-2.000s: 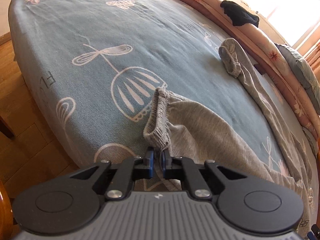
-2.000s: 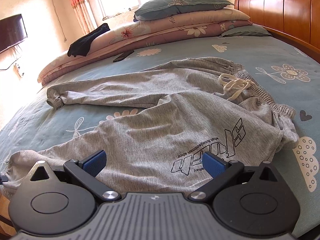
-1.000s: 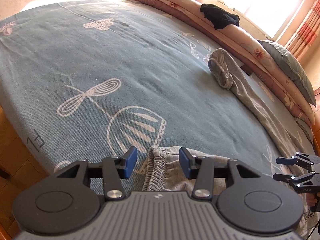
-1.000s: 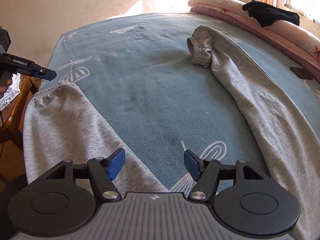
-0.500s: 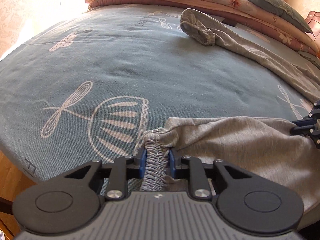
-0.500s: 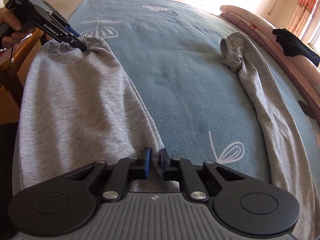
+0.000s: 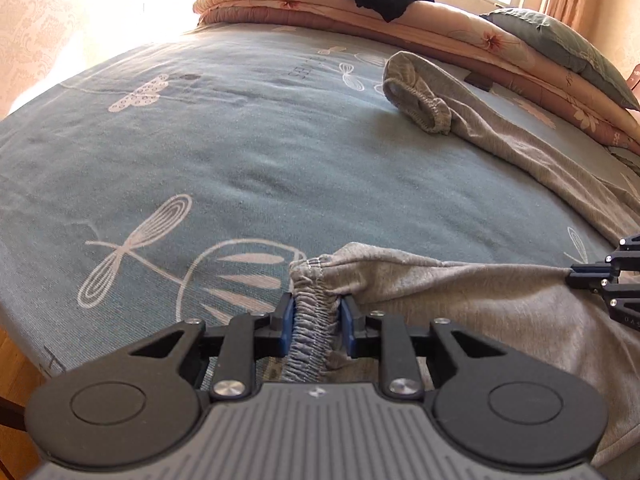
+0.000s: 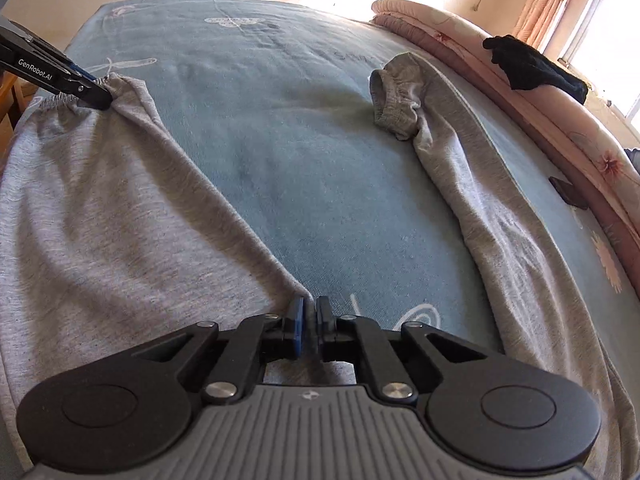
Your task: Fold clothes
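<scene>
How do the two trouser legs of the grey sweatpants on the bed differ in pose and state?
The near leg is pinched at its cuff by the left gripper and at its inner edge by the right gripper; the far leg lies free. The near leg is spread wide; the far leg lies narrow, its cuff folded over. Both are grey with elastic cuffs.

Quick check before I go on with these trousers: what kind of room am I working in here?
Almost certainly a home bedroom. The grey trousers lie on a bed with a patterned blue sheet, folded floral quilts and a pillow are stacked along its far side, and a curtained window lets in sun behind.
</scene>
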Motion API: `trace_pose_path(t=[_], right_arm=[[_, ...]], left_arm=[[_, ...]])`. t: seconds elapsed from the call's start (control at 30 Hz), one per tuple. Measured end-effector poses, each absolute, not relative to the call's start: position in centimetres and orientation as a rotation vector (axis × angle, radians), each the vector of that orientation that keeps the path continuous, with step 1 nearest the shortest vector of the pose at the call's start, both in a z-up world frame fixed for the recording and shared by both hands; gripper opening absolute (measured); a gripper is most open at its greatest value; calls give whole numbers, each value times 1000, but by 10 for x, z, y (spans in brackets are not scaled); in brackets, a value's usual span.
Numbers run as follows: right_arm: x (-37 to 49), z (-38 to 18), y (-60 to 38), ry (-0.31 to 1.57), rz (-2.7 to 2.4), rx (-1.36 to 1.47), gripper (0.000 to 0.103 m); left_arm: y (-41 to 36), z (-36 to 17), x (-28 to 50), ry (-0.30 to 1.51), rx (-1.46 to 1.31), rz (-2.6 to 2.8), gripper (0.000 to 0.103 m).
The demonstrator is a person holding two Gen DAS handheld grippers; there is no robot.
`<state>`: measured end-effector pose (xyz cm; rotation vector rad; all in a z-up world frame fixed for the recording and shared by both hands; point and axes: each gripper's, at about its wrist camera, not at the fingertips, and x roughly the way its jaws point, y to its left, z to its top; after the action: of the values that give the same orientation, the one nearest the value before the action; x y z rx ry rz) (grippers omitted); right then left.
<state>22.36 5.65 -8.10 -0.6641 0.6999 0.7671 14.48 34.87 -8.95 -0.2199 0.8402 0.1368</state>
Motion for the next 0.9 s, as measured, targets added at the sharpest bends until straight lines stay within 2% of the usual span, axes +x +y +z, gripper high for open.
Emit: trace_pose_path(t=[0.03,0.1,0.13,0.27,0.4,0.5,0.53,0.6,0.63,0.67,0.7,0.9], right_arm=[[220,-78,55,691,758,-661,22],[213,-68,49,691,750,-640,38],[207,-62,44,673,758,-623,41],[173,-44,27,684,892,-584,42],[132,-50,19,753,1063,-596,42],[106,-61,20,790,1137,-638,42],[99,-66,22,798,1134,-666,41],[89,-76,26,808,1114,-720,38],[86,-76,27,817,1116,-717,23],[86,-75,28,834,1123,-702,9],[86,-74,29,846,1123,-692,3],[72,-59,22,917,1200,-594,4]], left_arm=[[351,-92,142,849,-239,135,26],[356,-90,131,835,-282,141,30],[360,-88,124,819,-310,154,37],[373,-86,102,804,-424,180,44],[371,-99,96,871,-497,196,45],[366,-98,97,868,-503,202,52],[365,-98,99,873,-503,208,52],[363,-96,103,883,-492,228,44],[361,-95,104,885,-481,234,22],[360,-94,104,884,-467,237,18],[359,-90,102,873,-458,242,18],[368,-59,67,797,-476,223,18]])
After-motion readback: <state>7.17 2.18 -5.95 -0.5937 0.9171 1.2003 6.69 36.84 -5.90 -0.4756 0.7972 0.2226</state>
